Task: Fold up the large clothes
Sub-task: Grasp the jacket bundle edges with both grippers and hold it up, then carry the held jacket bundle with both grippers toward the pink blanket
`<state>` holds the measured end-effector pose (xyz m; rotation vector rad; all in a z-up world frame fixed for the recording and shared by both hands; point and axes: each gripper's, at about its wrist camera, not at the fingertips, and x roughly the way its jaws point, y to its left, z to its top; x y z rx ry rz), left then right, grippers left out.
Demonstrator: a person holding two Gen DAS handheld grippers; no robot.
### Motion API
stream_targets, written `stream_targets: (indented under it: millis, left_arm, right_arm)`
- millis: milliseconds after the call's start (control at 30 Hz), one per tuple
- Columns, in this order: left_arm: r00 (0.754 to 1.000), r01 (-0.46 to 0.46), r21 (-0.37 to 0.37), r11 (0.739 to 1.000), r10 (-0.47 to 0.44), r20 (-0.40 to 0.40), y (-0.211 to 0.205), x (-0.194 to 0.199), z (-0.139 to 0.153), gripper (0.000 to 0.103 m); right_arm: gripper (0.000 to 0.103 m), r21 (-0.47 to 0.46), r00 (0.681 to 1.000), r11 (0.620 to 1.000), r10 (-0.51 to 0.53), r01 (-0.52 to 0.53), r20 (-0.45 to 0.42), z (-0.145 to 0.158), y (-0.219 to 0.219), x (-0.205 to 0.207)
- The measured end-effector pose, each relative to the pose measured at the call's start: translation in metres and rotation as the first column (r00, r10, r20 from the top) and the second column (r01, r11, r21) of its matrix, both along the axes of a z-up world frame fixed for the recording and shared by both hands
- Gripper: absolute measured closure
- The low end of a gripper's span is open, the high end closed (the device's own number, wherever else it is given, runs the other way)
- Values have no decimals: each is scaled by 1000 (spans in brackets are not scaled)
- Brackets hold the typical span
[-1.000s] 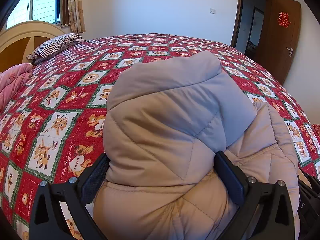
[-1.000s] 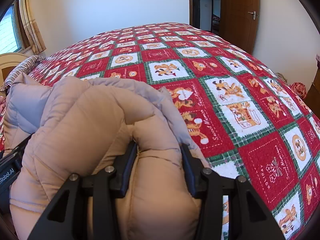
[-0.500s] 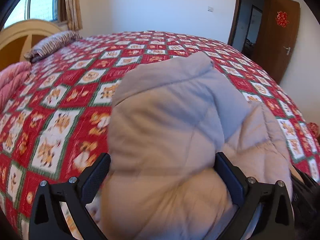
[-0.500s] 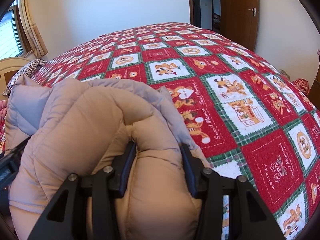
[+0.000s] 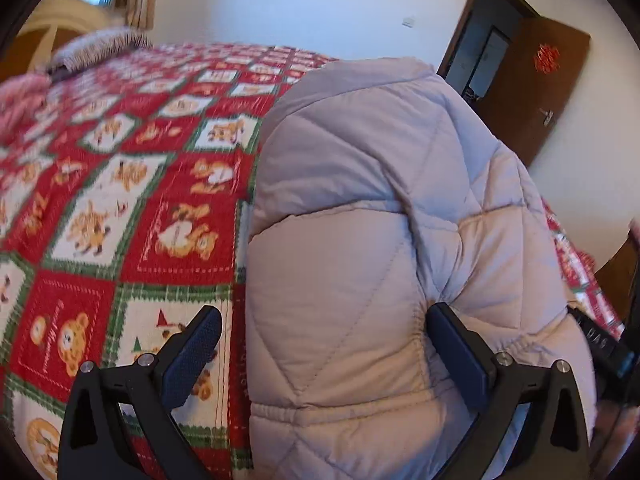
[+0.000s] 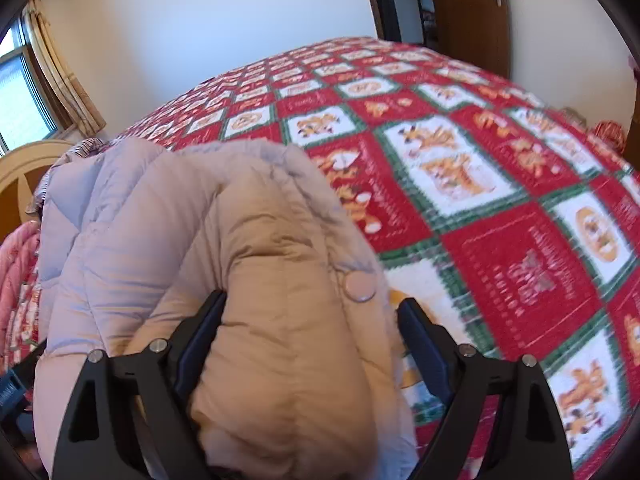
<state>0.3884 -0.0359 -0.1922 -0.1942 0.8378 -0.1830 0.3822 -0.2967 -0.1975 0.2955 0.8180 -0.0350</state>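
A beige and pale grey quilted puffer jacket [image 5: 360, 200] lies bunched on the red, green and white cartoon bedspread [image 5: 120, 200]. My left gripper [image 5: 322, 312] stands wide around the jacket's near end. Its right pad touches the fabric, and bedspread shows between its left pad and the jacket. In the right wrist view a thick beige fold of the jacket [image 6: 280, 280], with a round snap button [image 6: 360, 285], sits between the jaws of my right gripper [image 6: 312, 300]. Those jaws are opening. The fold is loose, with a slit of bedspread at the right pad.
The bedspread [image 6: 500, 220] stretches far ahead and to the right. A striped pillow [image 5: 100, 46], a wooden headboard [image 5: 52, 28] and a pink quilt [image 5: 20, 100] are at the far left. A brown door [image 5: 540, 92] stands open at the back right.
My right gripper's jaws have spread apart and let go of the beige fold. In the left wrist view the jacket has shifted right, off the left pad, uncovering bedspread there.
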Motion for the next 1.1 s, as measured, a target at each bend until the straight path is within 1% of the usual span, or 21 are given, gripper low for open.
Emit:
stream_targets:
  millis: [67,100,133,167,200,267,400,467,500,567,633,700,733,767,800,833,900,967,1000,1033,1100]
  left_arm:
    - [1000,10,-36,999,-11,-15,1,6,-6,0]
    - [999,21,-57,998,-22,-24,2,8,-8,0]
    - [998,38,-94,995,-42,-41,3,11,-11,0]
    - [998,45,-107,993,-50,-47,6,10,-12,0]
    - [997,52,-112,992,-57,-46,6,10,-12,1]
    - [997,60,-104,993,-64,-39,1,10,-11,1]
    - [997,75,-82,994,-77,-25,-10,10,-9,1]
    - [997,78,-58,995,-79,-4,-12,6,-7,1]
    - [997,77,-51,996,-77,4,-12,5,-7,1]
    - [997,72,-61,996,-72,1,-10,7,-8,1]
    - [997,73,-78,994,-73,-3,-9,8,-10,1]
    - [997,75,-121,990,-79,-23,-5,13,-13,1]
    - [996,83,-132,988,-87,-19,-4,12,-13,1]
    - [995,97,-133,986,-99,-4,-6,9,-11,7]
    - [993,117,-125,985,-116,19,-8,5,-9,10]
    - [992,127,-111,986,-124,36,-11,2,-6,17]
    - [989,138,-65,988,-135,57,-21,-4,1,31]
    - [983,152,22,988,-153,97,-31,-13,18,62]
    - [978,160,59,985,-166,126,-36,-22,31,65]
    - [973,160,85,983,-172,155,-39,-31,43,67]
    - [963,167,118,979,-188,193,-39,-45,62,69]
  right_arm:
    - [16,21,1000,1000,4,-4,-1,-3,-1,0]
    - [19,29,1000,999,22,-22,-3,-4,1,2]
    - [26,48,999,998,42,-42,-1,-5,2,2]
    - [29,83,998,995,59,-60,8,-6,3,1]
    - [32,97,998,993,65,-66,16,-7,3,0]
    - [33,108,997,991,72,-74,21,-8,3,0]
    - [34,169,995,981,96,-98,20,-13,-1,7]
    - [45,134,995,987,86,-92,50,-9,5,-1]
    - [50,88,993,991,90,-97,78,-4,14,-8]
    - [50,53,993,996,72,-78,97,-3,21,-13]
    - [50,65,992,994,81,-88,95,-3,21,-11]
    - [50,96,992,989,105,-112,72,-7,19,-5]
    - [51,134,991,983,115,-122,61,-8,15,-1]
    - [52,149,991,981,114,-123,66,-8,12,0]
    - [58,137,989,982,122,-133,82,-6,15,-3]
    - [62,116,985,981,145,-156,99,-4,20,-7]
    - [64,119,983,979,158,-168,89,-5,21,-7]
    - [72,144,982,974,164,-175,90,-4,18,-4]
    - [78,121,979,976,171,-183,107,1,20,-9]
    - [81,92,973,976,186,-199,136,8,26,-16]
    - [82,100,965,971,199,-218,172,18,32,-27]
